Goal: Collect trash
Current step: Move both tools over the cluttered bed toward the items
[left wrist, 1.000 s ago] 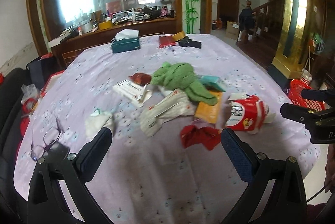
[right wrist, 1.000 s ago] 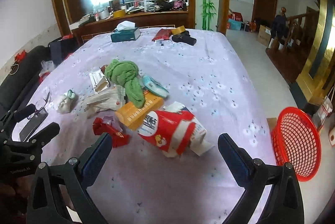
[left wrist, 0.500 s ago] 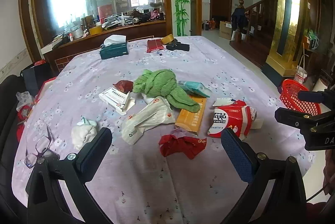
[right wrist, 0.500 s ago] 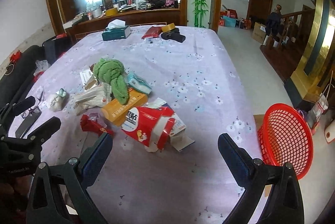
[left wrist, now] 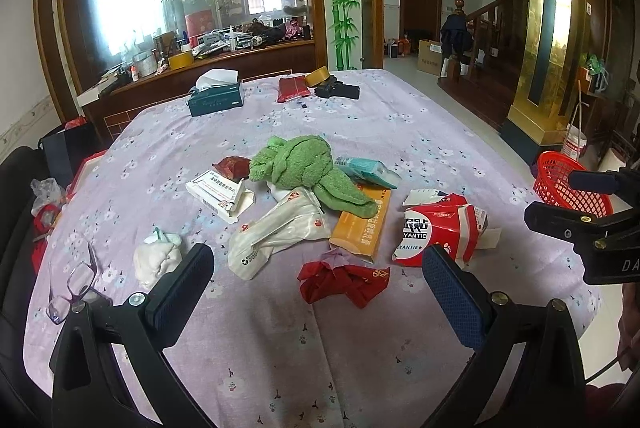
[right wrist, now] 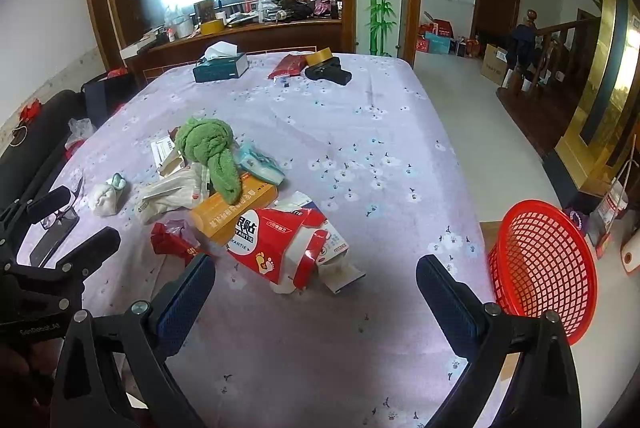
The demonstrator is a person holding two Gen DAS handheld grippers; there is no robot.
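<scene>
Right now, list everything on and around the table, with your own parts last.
green towel: 1, green, knotted, table centre, draped over the orange box
orange box: 1, orange, flat, under the towel's tail
red-and-white carton: 1, torn open, near the table's right edge
red wrapper: 1, crumpled, nearest the front
white plastic bag: 1, left of the orange box
white medicine box: 1, open, left of the towel
wipes pack: 1, teal, right of the towel
white wad: 1, left front
eyeglasses: 1, clear, left edge
tissue box: 1, dark teal, far end
red basket: 1, on the floor at the right
left hand-held gripper: open
right hand-held gripper: open
</scene>
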